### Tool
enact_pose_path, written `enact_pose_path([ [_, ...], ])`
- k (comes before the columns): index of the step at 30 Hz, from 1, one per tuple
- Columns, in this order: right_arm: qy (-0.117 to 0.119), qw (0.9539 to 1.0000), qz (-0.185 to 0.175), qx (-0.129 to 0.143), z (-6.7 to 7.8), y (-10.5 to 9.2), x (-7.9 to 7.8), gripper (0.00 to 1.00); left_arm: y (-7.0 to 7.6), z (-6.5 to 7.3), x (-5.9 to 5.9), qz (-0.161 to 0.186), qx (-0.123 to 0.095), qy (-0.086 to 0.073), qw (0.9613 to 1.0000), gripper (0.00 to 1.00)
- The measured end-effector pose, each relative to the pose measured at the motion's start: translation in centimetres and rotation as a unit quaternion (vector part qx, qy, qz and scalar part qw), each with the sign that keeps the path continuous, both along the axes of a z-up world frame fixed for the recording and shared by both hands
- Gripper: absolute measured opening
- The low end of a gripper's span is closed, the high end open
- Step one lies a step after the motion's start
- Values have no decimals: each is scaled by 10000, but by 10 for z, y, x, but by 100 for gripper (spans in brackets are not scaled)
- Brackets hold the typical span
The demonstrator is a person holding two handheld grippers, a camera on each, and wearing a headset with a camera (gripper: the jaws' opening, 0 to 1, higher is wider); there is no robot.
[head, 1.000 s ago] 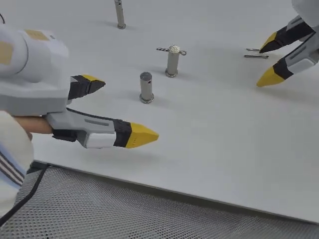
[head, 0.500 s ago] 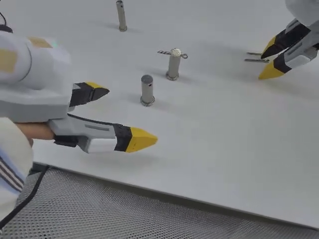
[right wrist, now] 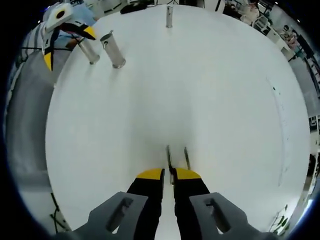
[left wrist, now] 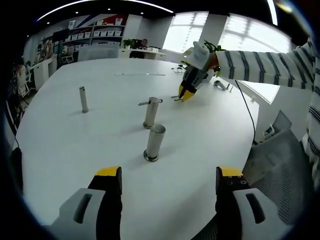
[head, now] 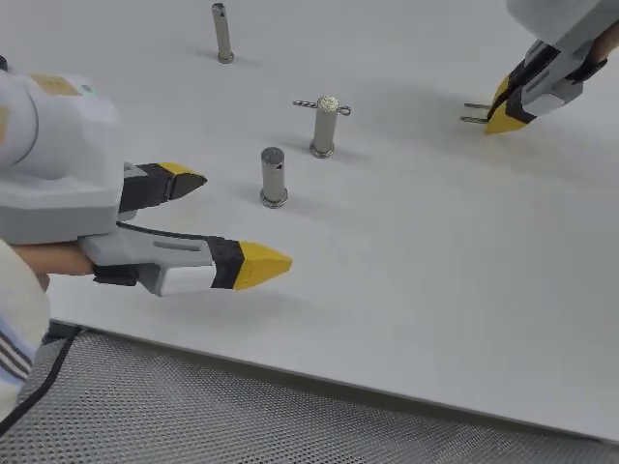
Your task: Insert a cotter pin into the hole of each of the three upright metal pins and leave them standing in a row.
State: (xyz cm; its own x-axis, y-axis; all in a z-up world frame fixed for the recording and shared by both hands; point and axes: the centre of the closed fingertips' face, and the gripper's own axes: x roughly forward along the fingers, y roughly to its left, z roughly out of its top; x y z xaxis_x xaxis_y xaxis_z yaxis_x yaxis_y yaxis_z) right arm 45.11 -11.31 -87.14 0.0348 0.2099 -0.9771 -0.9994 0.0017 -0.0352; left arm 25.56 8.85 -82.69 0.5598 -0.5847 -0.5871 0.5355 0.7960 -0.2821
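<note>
- Far metal pin [head: 221, 32] upright at back left of white table [head: 406, 251], hole empty.
- Left gripper [head: 242, 219] low in front, jaws wide apart, holding nothing, body cut off by frame edge.
- Near metal pin [head: 273, 177] upright, hole empty.
- Middle metal pin [head: 324, 128] upright, inserted cotter pin [head: 306, 103] through its top.
- Right gripper [head: 500, 114] pinched on gripped cotter pin [right wrist: 168, 156], end hidden between jaws.
- Loose cotter pin [right wrist: 186, 157] just beside.

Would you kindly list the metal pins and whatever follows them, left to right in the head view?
Far bare pin, near bare pin, cottered metal pin, loose cotter pins, right tongs.
</note>
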Motion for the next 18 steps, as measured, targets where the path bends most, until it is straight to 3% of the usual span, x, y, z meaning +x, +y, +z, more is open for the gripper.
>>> enact_pose_path([
  [6, -216, 9995, 196, -131, 2, 1, -8, 4, -1, 2, 0, -2, 7, -49, 10000, 74],
  [12, -547, 9981, 228, -151, 4, -1, -2, 3, 0, 4, 0, 89, -78, -69, 9999, 70],
  [16, -484, 9988, -84, -38, 5, -2, -6, 2, 3, 5, 3, 123, 31, -175, 9998, 72],
  [18, -522, 9986, 17, -48, 5, -2, -7, 2, 2, 7, 2, 126, 4, -155, 9998, 71],
])
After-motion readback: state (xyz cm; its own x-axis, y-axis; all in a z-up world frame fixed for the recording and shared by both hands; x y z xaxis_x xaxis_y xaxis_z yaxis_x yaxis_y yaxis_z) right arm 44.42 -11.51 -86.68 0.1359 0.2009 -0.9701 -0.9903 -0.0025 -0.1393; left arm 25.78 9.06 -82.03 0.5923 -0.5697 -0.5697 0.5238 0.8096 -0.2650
